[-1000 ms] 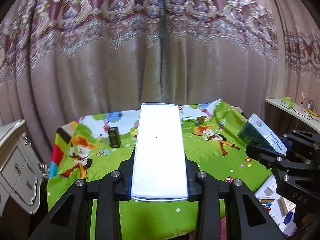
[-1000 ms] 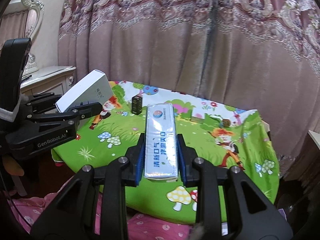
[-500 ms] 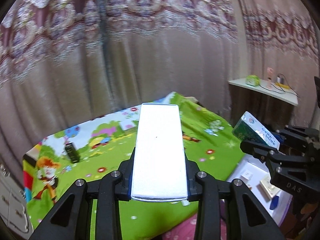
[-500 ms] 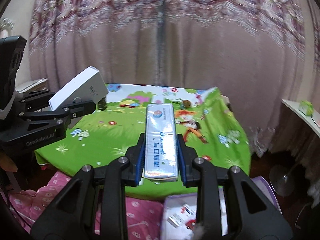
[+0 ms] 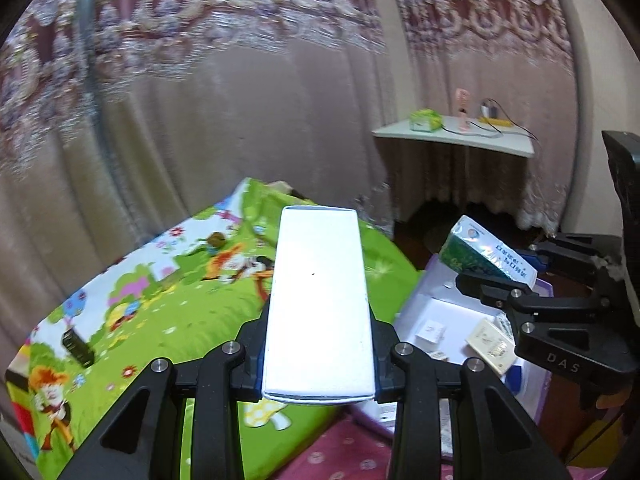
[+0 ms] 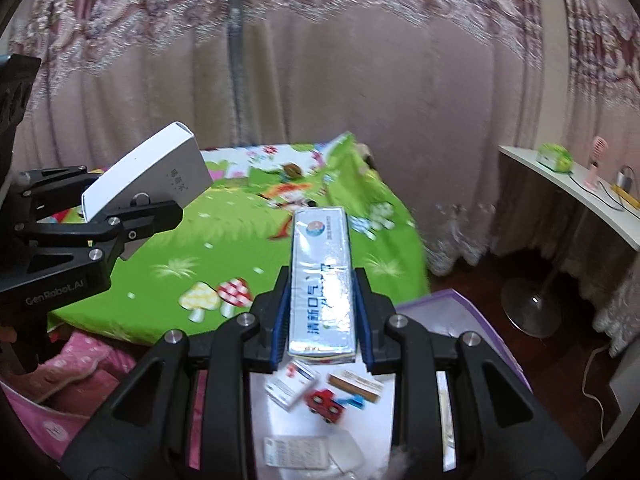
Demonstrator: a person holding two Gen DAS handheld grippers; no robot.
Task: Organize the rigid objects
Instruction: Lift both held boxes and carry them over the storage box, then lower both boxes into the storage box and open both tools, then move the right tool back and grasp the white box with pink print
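My left gripper (image 5: 318, 354) is shut on a plain white box (image 5: 320, 304) and holds it in the air over the table's right edge; it also shows in the right wrist view (image 6: 148, 178). My right gripper (image 6: 322, 314) is shut on a long toothpaste box (image 6: 322, 276) with blue Chinese print, above a purple-rimmed bin (image 6: 472, 312); the box also shows in the left wrist view (image 5: 488, 256). The bin (image 5: 436, 304) holds several small boxes and a red toy car (image 6: 326, 404).
A table with a green cartoon cloth (image 5: 192, 312) holds a small black box (image 5: 78, 348) and a small brown item (image 5: 216, 239). Pink bedding (image 6: 80, 364) lies below. A white shelf (image 5: 456, 136) stands at the right, a fan base (image 6: 534, 312) on the floor, and curtains behind.
Both grippers have swung right with their boxes, from over the table to over its right edge and the purple bin on the floor. Both grips are unchanged.
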